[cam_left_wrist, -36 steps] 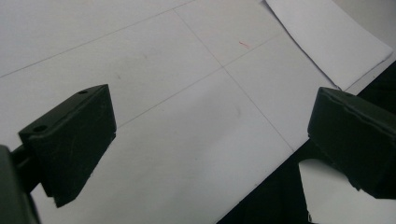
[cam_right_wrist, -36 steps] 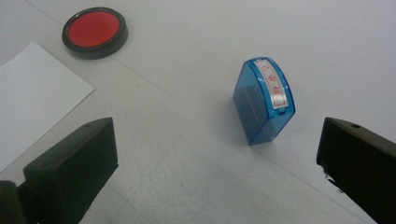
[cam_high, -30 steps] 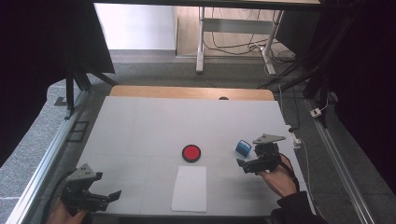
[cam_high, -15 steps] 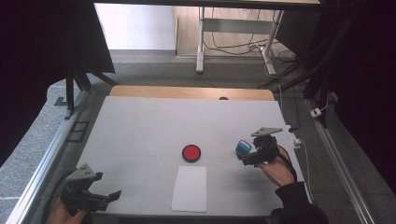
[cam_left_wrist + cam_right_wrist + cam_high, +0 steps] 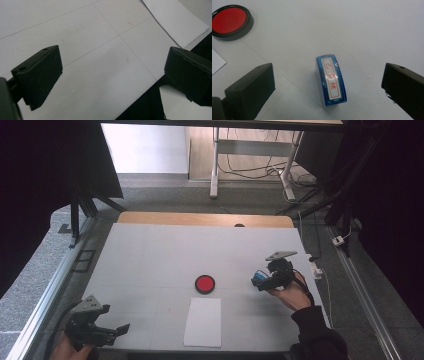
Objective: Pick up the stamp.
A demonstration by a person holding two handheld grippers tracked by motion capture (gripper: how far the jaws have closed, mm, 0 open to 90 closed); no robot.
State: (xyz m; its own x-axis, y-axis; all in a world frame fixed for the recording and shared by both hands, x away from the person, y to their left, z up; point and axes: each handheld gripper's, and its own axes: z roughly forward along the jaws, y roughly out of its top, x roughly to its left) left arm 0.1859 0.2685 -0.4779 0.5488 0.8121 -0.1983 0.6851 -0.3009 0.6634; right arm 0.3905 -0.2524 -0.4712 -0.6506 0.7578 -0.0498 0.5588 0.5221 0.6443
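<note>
A white bench (image 5: 150,260) with thin ruled lines takes up the middle of the high view, a bare wooden strip along its far edge. A flat rectangular sheet of paper (image 5: 203,321) lies low in the centre of that view. Just above it sits a round ink pad (image 5: 204,283), red inside a black rim, seen again at the upper left of the right gripper view (image 5: 229,21). The stamp (image 5: 330,80), a small glossy blue plastic block, lies on the bench at the centre of that view; its label carries red characters in a red frame, not readable here. The right gripper (image 5: 329,87) is released, its matt black jaws wide on either side of the stamp without touching it. The left gripper (image 5: 110,80) is likewise spread, empty, at the bench's near edge.
</note>
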